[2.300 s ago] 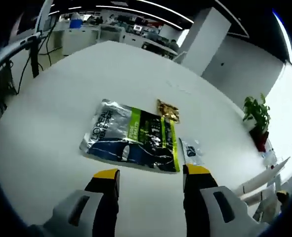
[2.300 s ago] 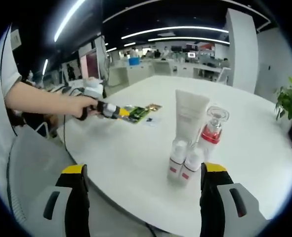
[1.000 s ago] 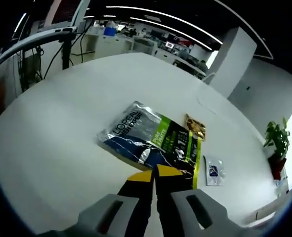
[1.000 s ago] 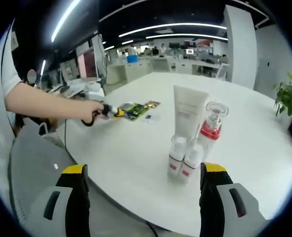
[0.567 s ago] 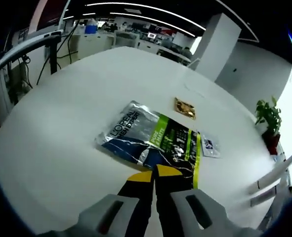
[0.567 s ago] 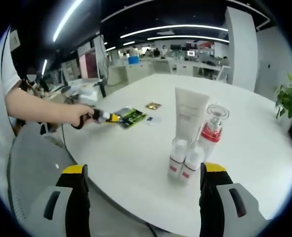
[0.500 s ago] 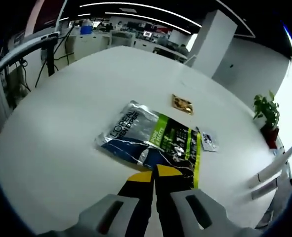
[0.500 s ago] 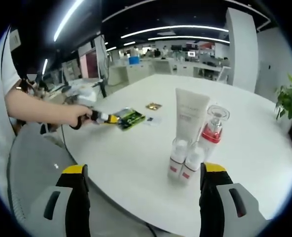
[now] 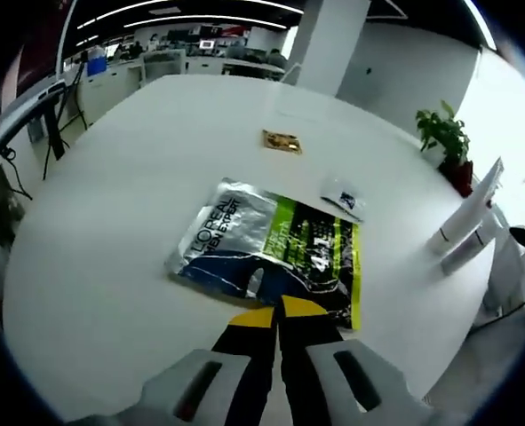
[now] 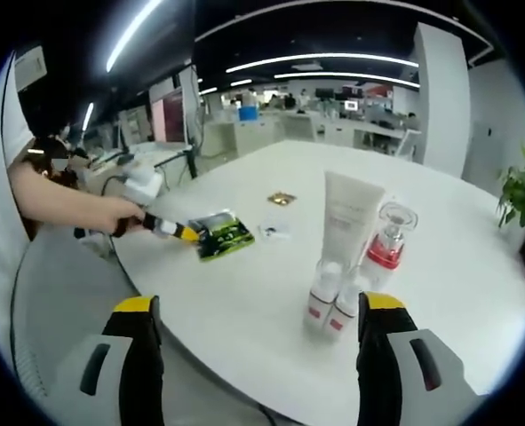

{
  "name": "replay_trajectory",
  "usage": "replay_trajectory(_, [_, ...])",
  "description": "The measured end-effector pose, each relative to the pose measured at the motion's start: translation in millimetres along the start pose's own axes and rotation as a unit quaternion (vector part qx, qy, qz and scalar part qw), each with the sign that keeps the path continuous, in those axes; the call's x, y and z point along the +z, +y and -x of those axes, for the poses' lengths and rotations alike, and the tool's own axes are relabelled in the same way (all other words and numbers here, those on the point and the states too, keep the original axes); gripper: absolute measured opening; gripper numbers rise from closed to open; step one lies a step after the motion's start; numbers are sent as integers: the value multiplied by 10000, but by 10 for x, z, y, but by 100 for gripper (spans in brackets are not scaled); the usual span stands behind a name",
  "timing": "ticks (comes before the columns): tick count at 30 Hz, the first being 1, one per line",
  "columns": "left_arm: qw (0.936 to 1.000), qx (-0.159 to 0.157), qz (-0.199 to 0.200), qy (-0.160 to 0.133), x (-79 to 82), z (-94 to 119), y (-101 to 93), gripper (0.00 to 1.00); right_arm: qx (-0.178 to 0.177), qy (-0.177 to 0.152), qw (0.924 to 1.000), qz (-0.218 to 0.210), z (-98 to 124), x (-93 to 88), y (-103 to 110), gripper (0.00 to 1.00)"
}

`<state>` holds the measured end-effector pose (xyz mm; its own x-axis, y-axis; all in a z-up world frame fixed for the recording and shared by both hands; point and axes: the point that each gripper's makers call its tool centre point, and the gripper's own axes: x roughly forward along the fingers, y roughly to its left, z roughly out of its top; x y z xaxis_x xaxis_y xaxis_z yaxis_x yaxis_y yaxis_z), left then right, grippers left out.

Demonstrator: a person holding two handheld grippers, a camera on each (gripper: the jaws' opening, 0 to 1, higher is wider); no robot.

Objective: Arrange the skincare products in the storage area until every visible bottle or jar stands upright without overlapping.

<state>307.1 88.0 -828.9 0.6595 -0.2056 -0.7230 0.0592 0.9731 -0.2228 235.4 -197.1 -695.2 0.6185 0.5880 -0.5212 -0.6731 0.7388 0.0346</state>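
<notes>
A silver, green and blue L'Oreal pouch (image 9: 262,248) lies flat on the round white table (image 9: 102,222). My left gripper (image 9: 278,311) is shut on its near edge. In the right gripper view that gripper (image 10: 169,229) holds the pouch (image 10: 222,233) at the table's left side. A white tube (image 10: 351,217) stands upright beside a clear bottle with a red band (image 10: 386,241). Two small white bottles (image 10: 330,302) stand in front of them. My right gripper (image 10: 258,303) hangs open before the table's near edge, holding nothing.
A gold sachet (image 9: 282,140) and a small silver sachet (image 9: 343,197) lie beyond the pouch. The tube (image 9: 471,213) stands at the table's right rim. A person's arm (image 10: 67,204) reaches in from the left. A potted plant (image 10: 520,191) stands at the right; office desks fill the background.
My left gripper closed on the pouch's edge and dragged it toward the table's rim, away from the two sachets. The right gripper stayed open and nearly still.
</notes>
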Motion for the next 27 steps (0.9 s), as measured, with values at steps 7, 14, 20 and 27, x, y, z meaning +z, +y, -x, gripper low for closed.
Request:
replay_trajectory(7, [9978,-299,-501,325,-207,138,-27,4,195,-172,9984,502,9,145,151,86])
replay_trajectory(14, [9910,-636,-915,743,-386,266,-89,4,1159,174,9910,642,-259,140,651,72])
replay_trajectory(20, [9836,-897,-1256,935,-501,351,-258,4,1926,758,9748,835,-827,139,945,61])
replay_trajectory(27, [9899,-793,-810,847,-468,333,-195,4,2116,1241,9608,1289,-1565,286,992,51])
